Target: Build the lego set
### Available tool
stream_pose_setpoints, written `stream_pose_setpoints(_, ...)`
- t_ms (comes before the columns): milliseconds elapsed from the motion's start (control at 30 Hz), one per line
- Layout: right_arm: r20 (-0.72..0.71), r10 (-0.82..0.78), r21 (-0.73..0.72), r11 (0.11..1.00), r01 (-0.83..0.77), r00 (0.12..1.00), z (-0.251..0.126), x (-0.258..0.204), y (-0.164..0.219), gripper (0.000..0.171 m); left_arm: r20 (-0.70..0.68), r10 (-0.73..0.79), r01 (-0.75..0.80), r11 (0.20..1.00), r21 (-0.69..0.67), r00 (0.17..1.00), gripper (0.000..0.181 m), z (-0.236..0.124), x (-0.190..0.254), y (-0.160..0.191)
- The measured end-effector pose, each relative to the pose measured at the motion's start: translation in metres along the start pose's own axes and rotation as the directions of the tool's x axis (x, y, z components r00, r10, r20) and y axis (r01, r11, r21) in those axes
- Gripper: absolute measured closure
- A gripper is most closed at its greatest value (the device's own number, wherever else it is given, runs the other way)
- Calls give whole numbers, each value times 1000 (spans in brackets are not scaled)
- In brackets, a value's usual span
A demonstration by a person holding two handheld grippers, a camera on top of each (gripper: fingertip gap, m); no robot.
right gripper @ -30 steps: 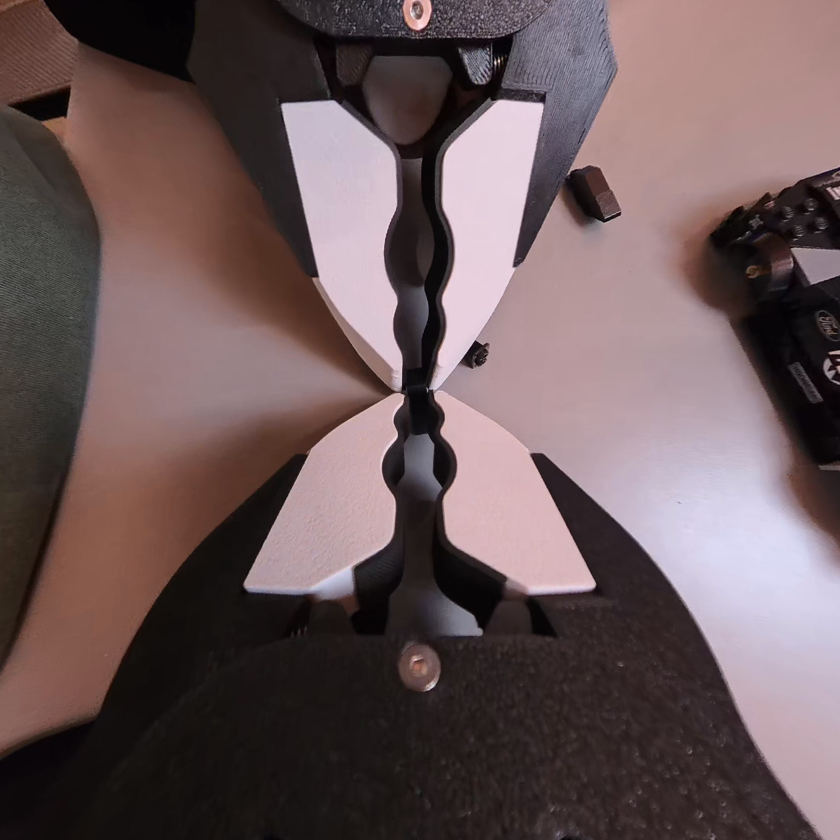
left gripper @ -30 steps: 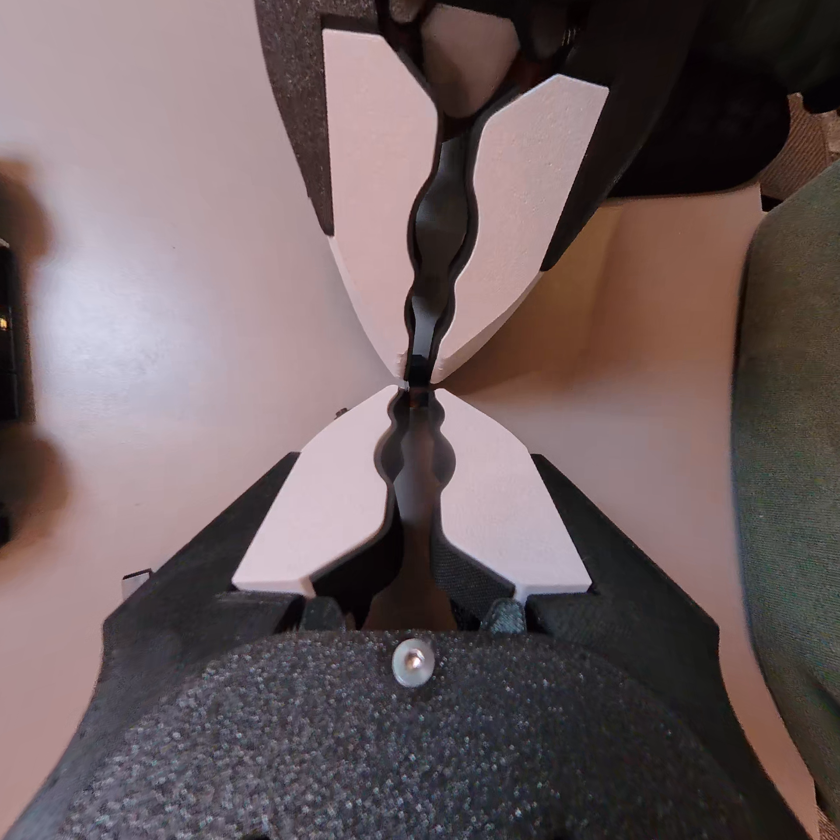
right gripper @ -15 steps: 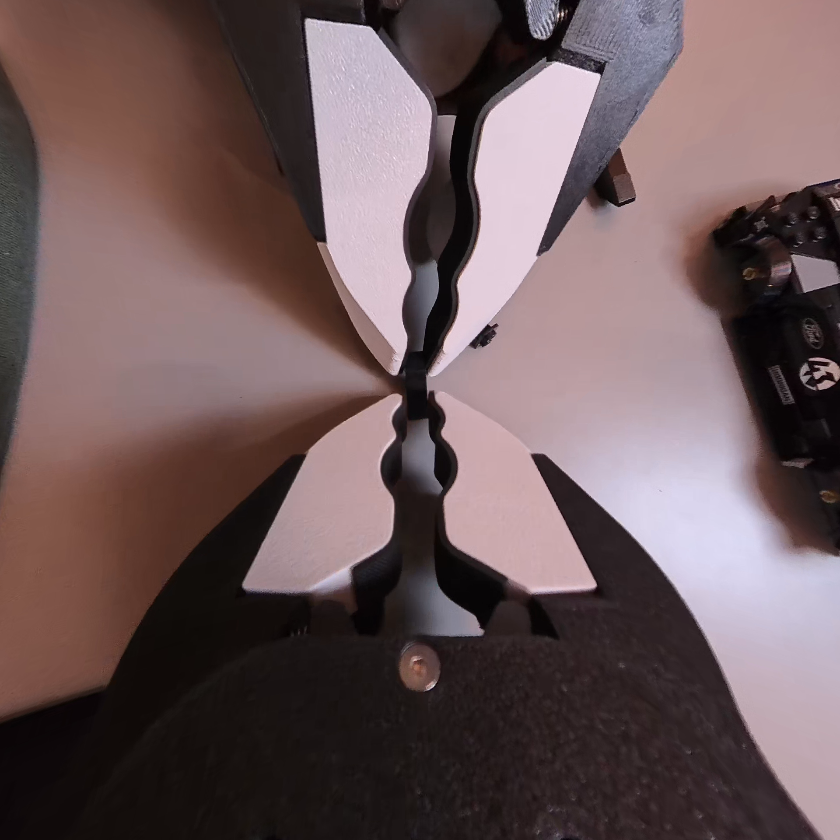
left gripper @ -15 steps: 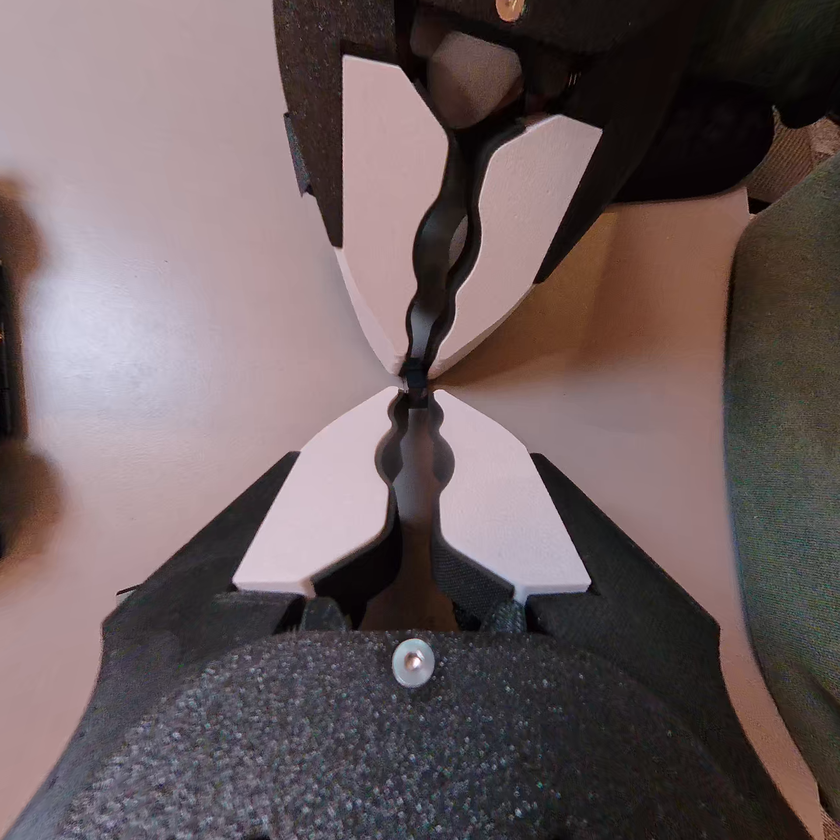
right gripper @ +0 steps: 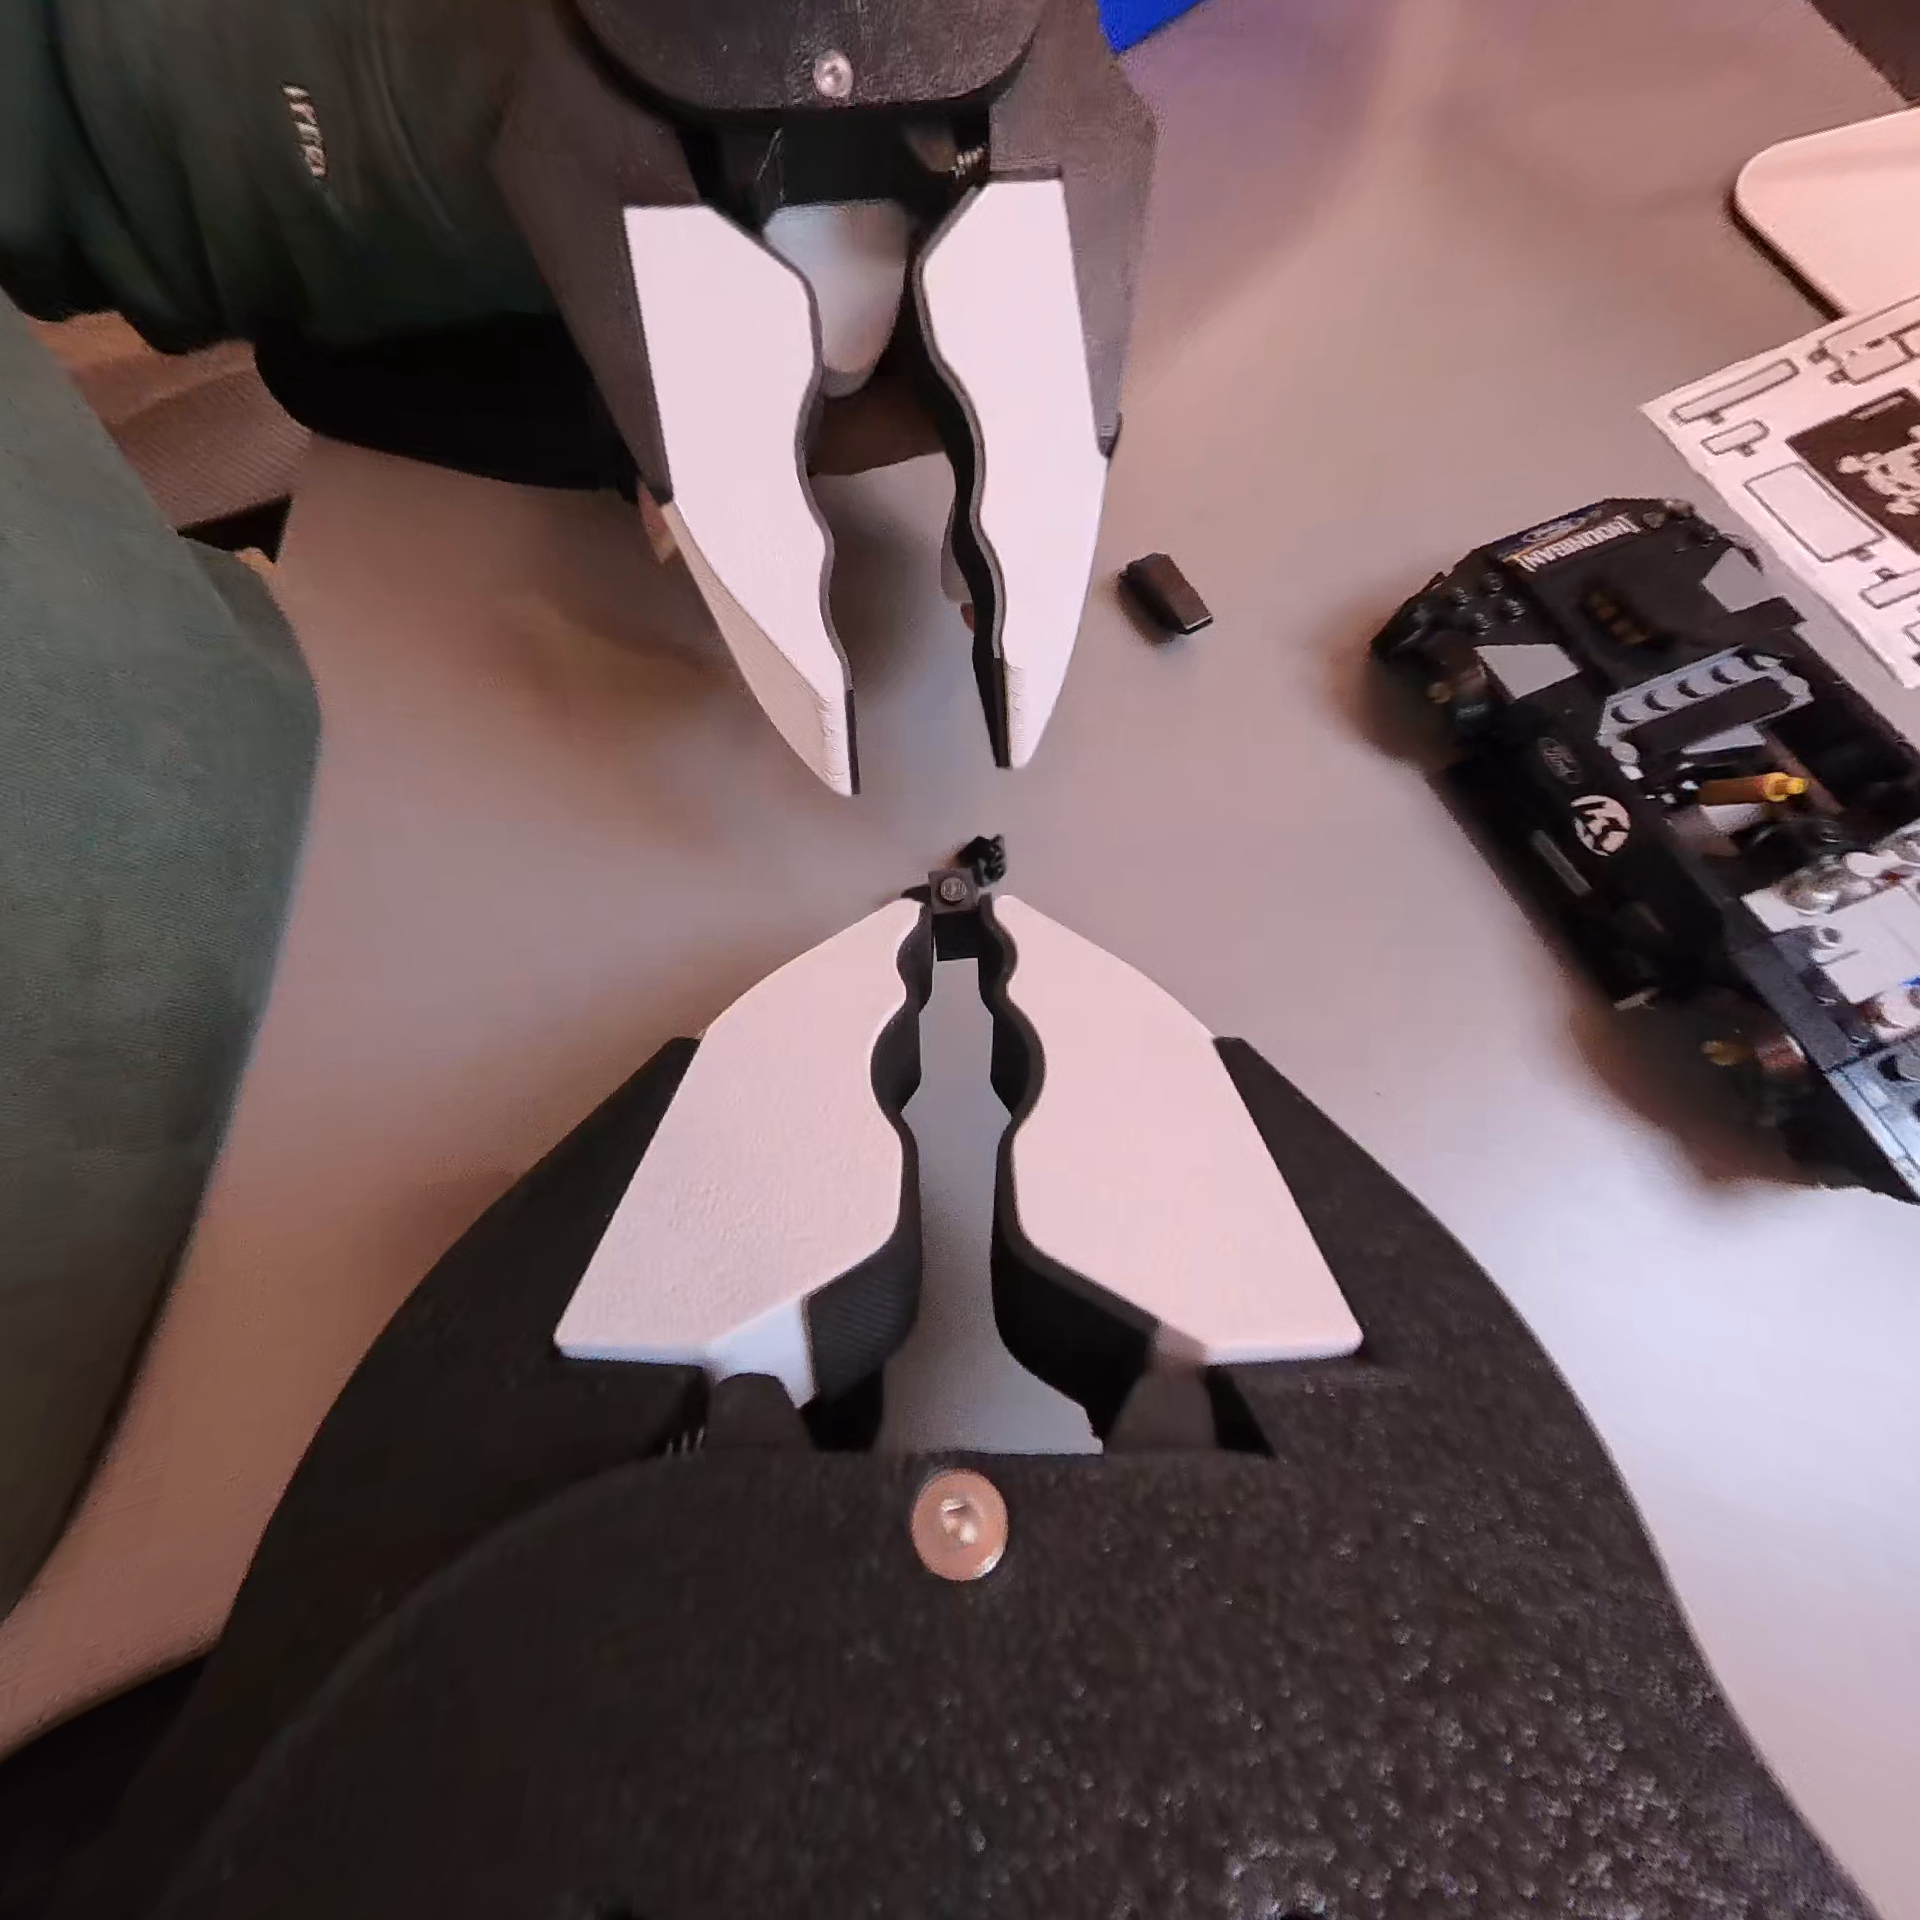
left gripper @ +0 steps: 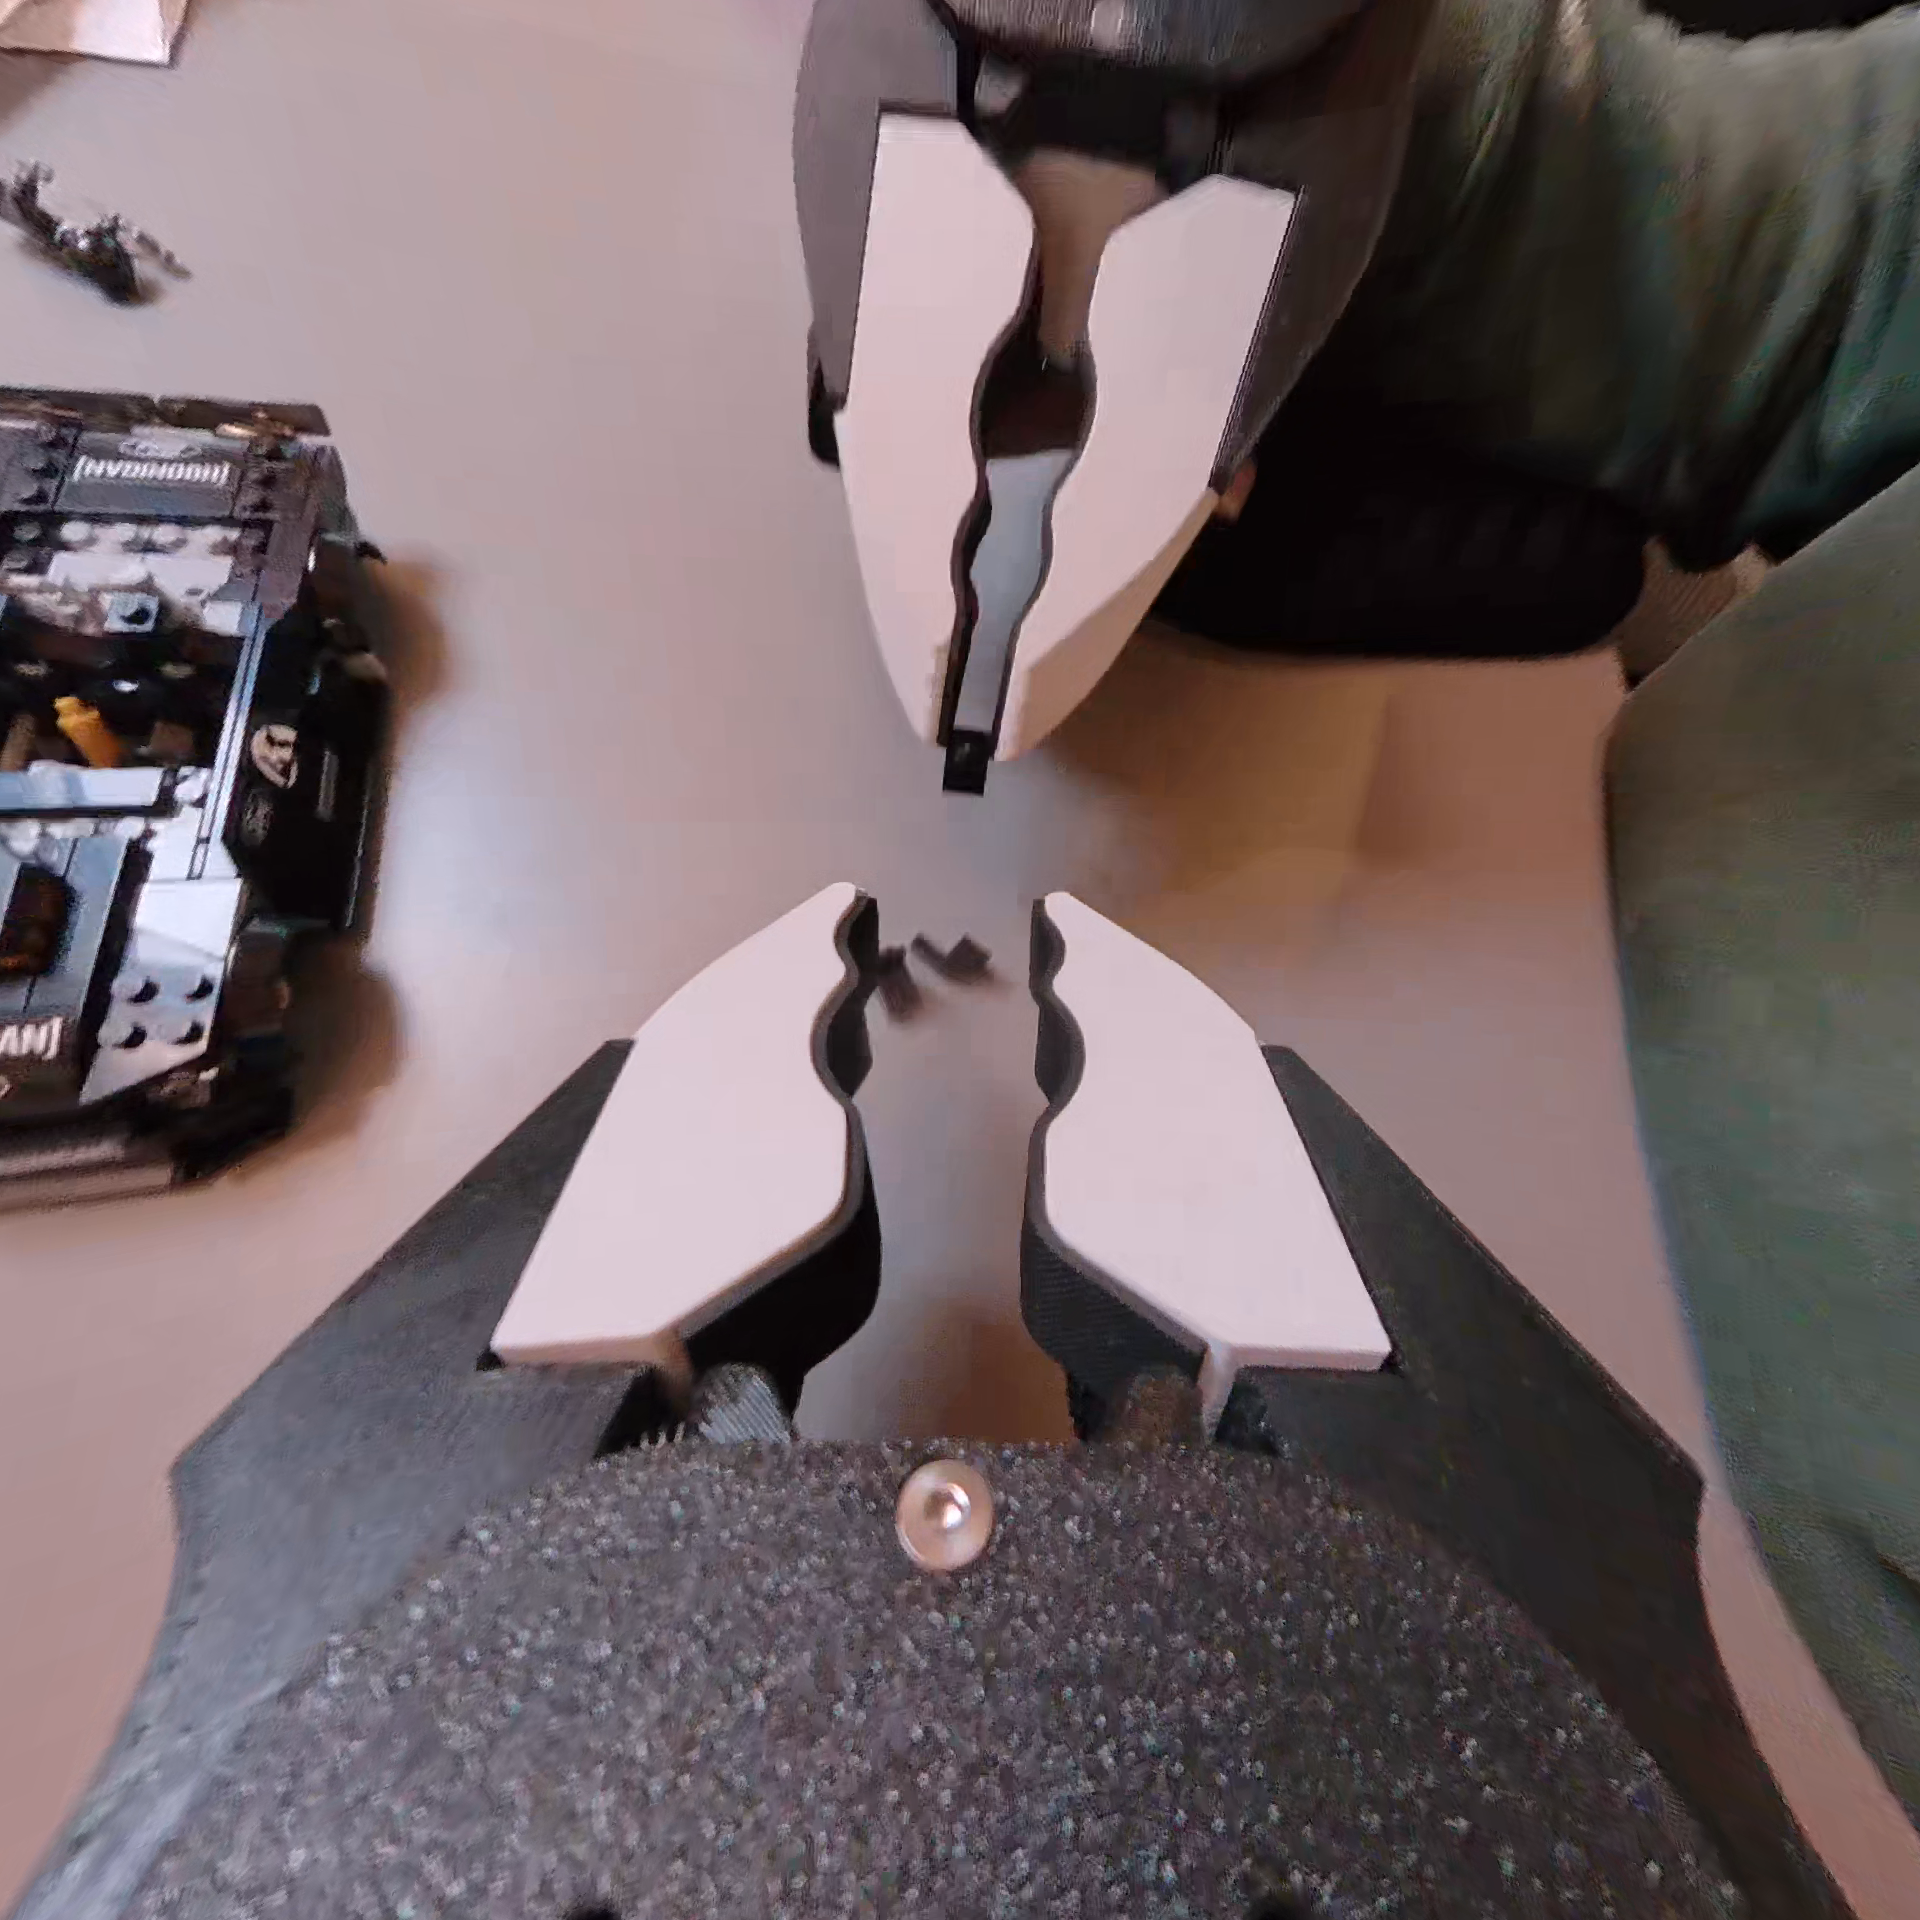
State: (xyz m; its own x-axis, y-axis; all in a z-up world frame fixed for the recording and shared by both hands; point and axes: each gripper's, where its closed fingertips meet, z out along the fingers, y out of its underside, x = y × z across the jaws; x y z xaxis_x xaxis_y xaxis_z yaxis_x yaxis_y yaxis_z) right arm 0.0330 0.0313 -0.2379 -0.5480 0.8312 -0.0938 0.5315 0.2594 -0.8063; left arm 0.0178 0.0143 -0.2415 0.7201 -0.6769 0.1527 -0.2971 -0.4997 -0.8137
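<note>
Right claw (right gripper: 958,906) pinching small black brick (right gripper: 954,894); left claw (left gripper: 951,902) gaping, empty; black car model (right gripper: 1704,831) at 3 o'clock on tabletop (right gripper: 1299,1039)

Gripper bodies: black, grainy housing on left gripper (left gripper: 951,914) and right gripper (right gripper: 961,909).
Fingers: white plates, wavy black inner edges.
Fastener: one silver screw (left gripper: 943,1512) each.
Sleeve (left gripper: 1558,260): dark green.
</note>
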Motion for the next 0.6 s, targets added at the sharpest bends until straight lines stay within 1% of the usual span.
stream_pose_setpoints(100,-10,-7,-59,998,7,1000,4,-1,9,163,19,10,-9,999,-39,1000,160,0,0,11)
stream_pose_setpoints(200,-27,-28,-157,987,24,999,11,-3,22,163,54,62,-55,991,-123,997,164,4,-1,25)
stream_pose_setpoints(300,-38,-83,-257,964,70,996,20,-7,31,163,35,53,-46,985,-166,998,166,11,4,32)
stream_pose_setpoints(400,-65,-130,-330,938,102,989,28,-6,36,163,51,80,-68,979,-194,996,166,14,3,34)
stream_pose_setpoints(433,-65,-136,-338,935,106,989,29,-6,36,162,53,78,-67,980,-189,996,167,13,3,33)
stream_pose_setpoints(533,-78,-127,-339,936,93,989,28,-4,33,150,75,72,-59,984,-165,995,167,8,-1,30)
stream_pose_setpoints(600,-83,-111,-321,944,79,990,28,-7,25,148,95,68,-54,988,-148,993,168,3,-5,28)
